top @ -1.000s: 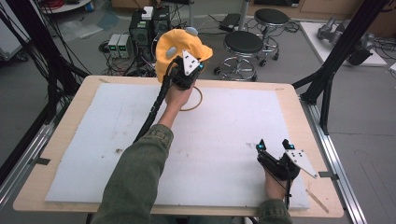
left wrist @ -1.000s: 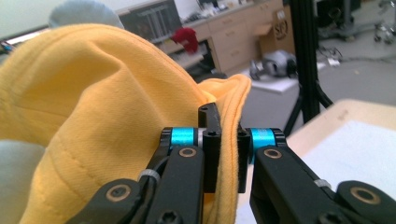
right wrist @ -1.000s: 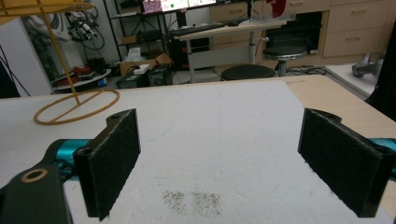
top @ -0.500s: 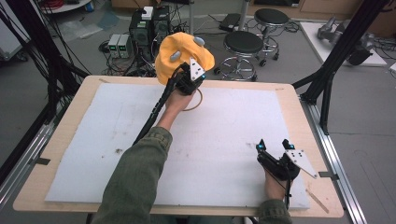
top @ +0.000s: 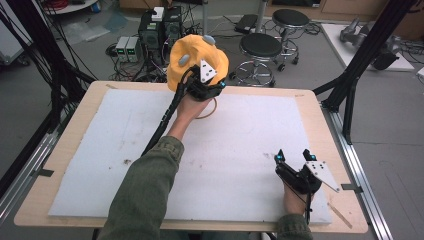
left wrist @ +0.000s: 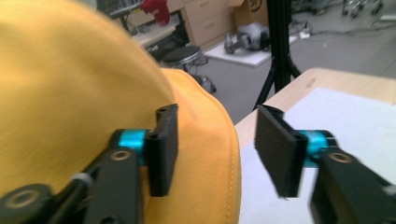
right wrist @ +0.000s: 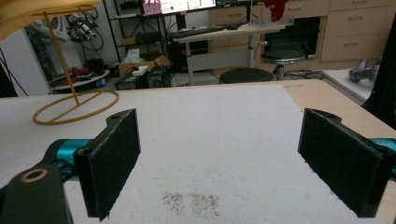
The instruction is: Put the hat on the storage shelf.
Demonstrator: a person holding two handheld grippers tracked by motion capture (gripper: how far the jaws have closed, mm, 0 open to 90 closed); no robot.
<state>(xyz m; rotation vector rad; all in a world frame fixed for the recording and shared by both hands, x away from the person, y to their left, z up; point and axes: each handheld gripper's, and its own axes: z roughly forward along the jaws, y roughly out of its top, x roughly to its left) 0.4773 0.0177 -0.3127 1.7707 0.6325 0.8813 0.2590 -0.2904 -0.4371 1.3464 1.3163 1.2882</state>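
Just opened, left gripper [left wrist: 217, 149] beside yellow hat [left wrist: 70, 93]

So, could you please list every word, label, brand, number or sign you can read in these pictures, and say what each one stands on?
No text can be read anywhere.
Monitor at the back of the room: bright coloured patches, too small and blurred to read.
Cardboard box on the cabinets: a dark mark, cut off and blurred.
Yellow cap, white mat, left gripper and right gripper: no lettering shows.
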